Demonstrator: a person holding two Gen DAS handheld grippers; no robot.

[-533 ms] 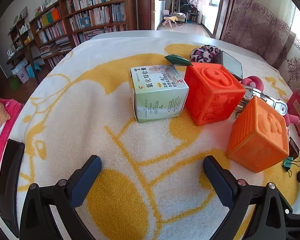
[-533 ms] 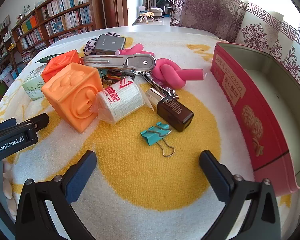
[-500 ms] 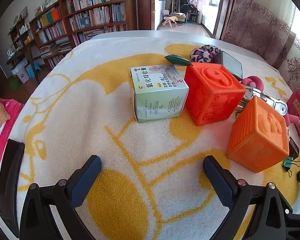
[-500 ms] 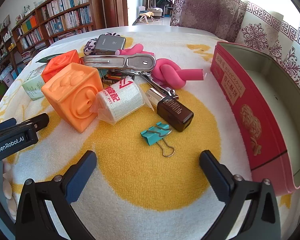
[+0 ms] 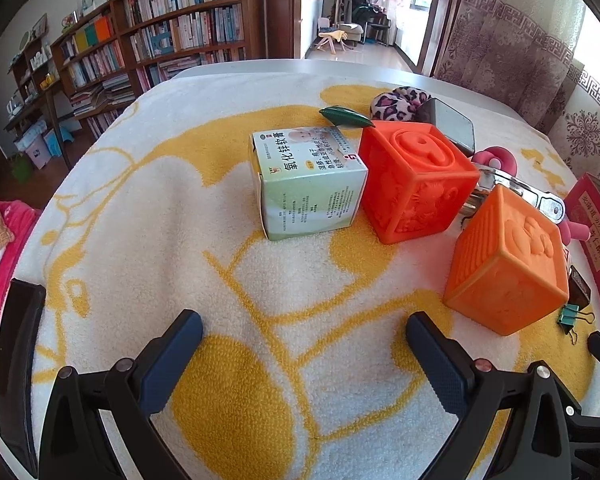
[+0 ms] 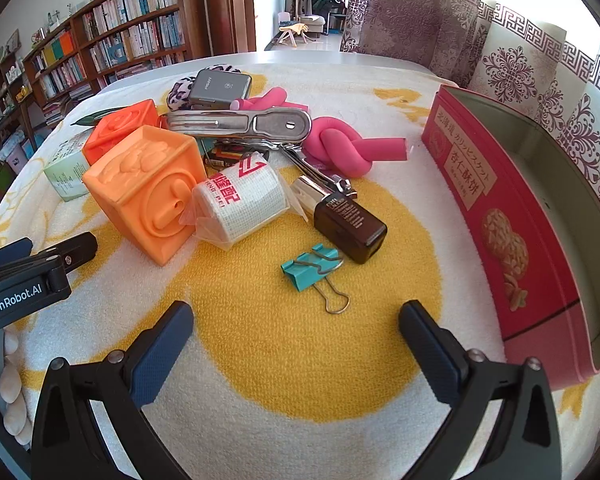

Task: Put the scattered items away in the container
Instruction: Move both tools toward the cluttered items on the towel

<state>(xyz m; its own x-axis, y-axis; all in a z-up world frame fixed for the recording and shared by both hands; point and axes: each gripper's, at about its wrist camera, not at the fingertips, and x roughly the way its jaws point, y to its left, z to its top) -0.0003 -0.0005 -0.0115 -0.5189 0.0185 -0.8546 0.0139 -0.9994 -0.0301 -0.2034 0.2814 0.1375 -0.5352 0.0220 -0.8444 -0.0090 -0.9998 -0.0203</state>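
Left wrist view: left gripper (image 5: pixel 302 336) fingers wide apart, nothing between them, over the yellow-and-white towel (image 5: pixel 148 216); green medicine box (image 5: pixel 310 184) touching the red-orange cube (image 5: pixel 418 182), paler orange cube (image 5: pixel 508 260) nearer right. Right wrist view: right gripper (image 6: pixel 296 328) fingers spread, empty, teal binder clip (image 6: pixel 312 268) just ahead, brown bottle (image 6: pixel 350 226) and bandage roll (image 6: pixel 246 200) beyond; open red tin (image 6: pixel 496 216) at right, no scattered items seen in it

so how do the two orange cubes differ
The red-orange cube is deeper in colour; the pale orange cube is lighter. The red-orange cube sits against the green medicine box; the pale orange cube lies nearer the binder clip and red tin. Both are embossed blocks resting on the towel.
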